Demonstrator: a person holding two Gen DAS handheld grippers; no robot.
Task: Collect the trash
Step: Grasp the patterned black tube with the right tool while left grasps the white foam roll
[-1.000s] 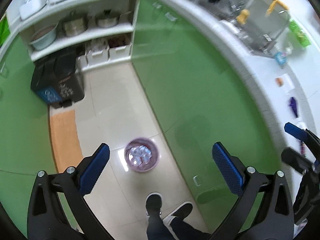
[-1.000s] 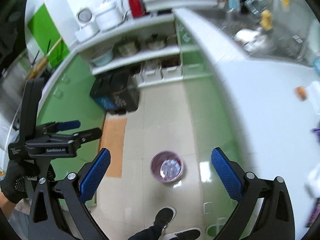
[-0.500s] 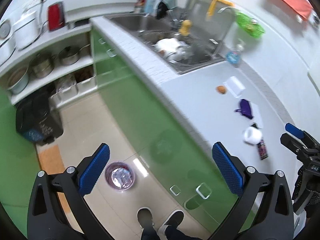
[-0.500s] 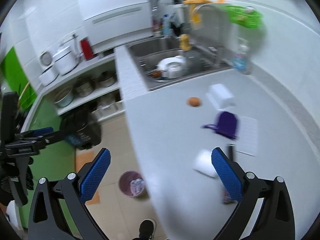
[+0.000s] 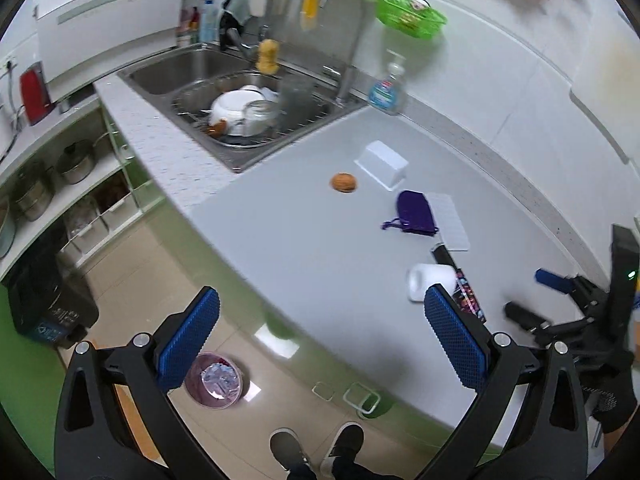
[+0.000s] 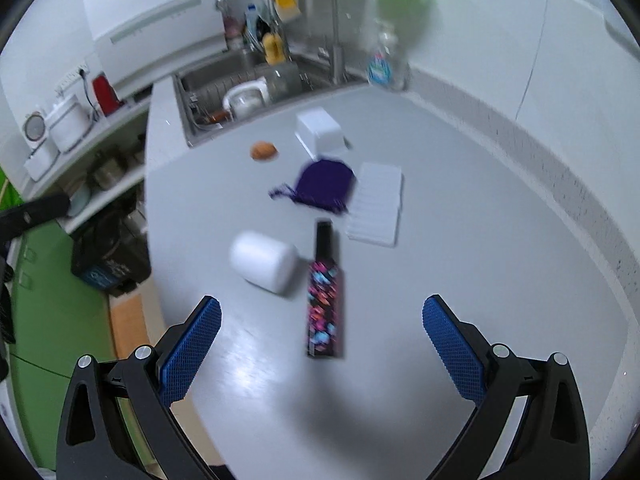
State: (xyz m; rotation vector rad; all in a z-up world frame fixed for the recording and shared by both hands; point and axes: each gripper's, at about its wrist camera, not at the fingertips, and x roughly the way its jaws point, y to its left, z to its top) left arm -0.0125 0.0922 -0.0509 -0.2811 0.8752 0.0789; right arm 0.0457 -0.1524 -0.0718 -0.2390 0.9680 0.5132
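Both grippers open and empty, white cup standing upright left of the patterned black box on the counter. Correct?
Not quite. The white cup lies on its side, as the right wrist view shows. It is left of the patterned black box, and the left gripper and right gripper are open and empty.

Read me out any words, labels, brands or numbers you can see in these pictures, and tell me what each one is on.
Nothing can be read for certain.
Soap bottle label: blurred.
Black bin on the floor, blue patch and white marks: too small.
White appliance, small mark near its top edge: too small.
Patterned black box on the counter: colour flecks only, blurred.
Left gripper and right gripper: no lettering.
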